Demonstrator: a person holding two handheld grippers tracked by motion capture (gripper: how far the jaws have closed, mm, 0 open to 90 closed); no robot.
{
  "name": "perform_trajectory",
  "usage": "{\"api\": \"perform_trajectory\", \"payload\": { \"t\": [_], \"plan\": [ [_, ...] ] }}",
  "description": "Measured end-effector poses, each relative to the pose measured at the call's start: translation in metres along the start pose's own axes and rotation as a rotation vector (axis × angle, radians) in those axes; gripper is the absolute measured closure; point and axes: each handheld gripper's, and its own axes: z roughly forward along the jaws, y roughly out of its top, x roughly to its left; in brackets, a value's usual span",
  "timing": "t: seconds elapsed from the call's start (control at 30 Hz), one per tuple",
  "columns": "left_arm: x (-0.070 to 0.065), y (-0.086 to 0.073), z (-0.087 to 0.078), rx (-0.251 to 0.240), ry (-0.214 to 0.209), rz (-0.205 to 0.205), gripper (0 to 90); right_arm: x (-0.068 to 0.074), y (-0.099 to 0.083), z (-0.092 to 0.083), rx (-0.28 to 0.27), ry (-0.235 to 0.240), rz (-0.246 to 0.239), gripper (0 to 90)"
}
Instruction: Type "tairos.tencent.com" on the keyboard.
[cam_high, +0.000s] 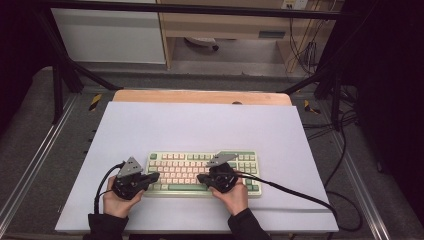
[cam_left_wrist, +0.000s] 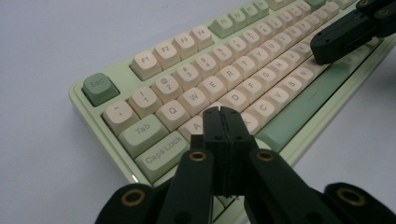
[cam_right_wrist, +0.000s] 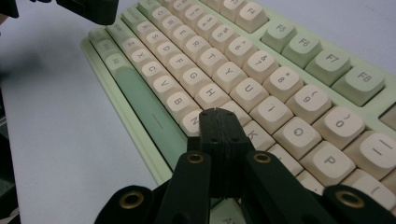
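Note:
A pale green keyboard (cam_high: 250, 160) with cream keys lies on the white board near the front. My left gripper (cam_high: 155, 176) is shut with nothing in it, its tip over the keyboard's left end. Its own view has the closed tip (cam_left_wrist: 223, 112) above the A and S keys of the keyboard (cam_left_wrist: 100, 114). My right gripper (cam_high: 200, 177) is also shut and empty, pointing left over the bottom key rows. In the right gripper view its tip (cam_right_wrist: 217, 112) hovers by the M and J keys of the keyboard (cam_right_wrist: 135, 105). Whether either tip touches a key I cannot tell.
The white board (cam_high: 200, 125) lies on a wooden table (cam_high: 200, 96). A black cable (cam_high: 295, 192) trails right from the right gripper. Black frame posts (cam_high: 57, 90) stand at the sides, and loose cables lie on the floor at right.

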Motion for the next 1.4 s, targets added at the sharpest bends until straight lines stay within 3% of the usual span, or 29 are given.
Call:
{"api": "perform_trajectory", "payload": {
  "t": [0.4,0.63,0.83,1.07,1.17,1.27,1.4],
  "plan": [
    [0.000,0.000,0.000,-0.002,0.000,0.003,90.0,0.001,-0.001,0.002,0.004,-0.006,-0.004,90.0],
    [-0.001,0.002,-0.003,-0.011,0.000,0.003,89.9,-0.002,0.005,-0.018,-0.018,-0.023,-0.021,90.0],
    [0.000,0.004,-0.007,-0.022,0.013,0.008,84.2,-0.015,-0.001,-0.038,-0.037,-0.053,0.006,86.3],
    [0.006,0.003,-0.008,-0.003,0.013,0.014,60.5,-0.033,-0.016,-0.065,-0.054,-0.088,0.035,67.7],
    [0.009,0.001,-0.008,0.005,0.014,0.017,49.6,-0.041,-0.023,-0.077,-0.071,-0.097,0.064,52.5],
    [0.013,-0.001,-0.010,0.013,0.000,0.008,38.5,-0.048,-0.031,-0.089,-0.075,-0.139,0.062,39.1],
    [0.018,-0.006,-0.011,0.022,-0.006,0.013,28.7,-0.058,-0.044,-0.103,-0.080,-0.154,0.095,26.9]
  ]
}}
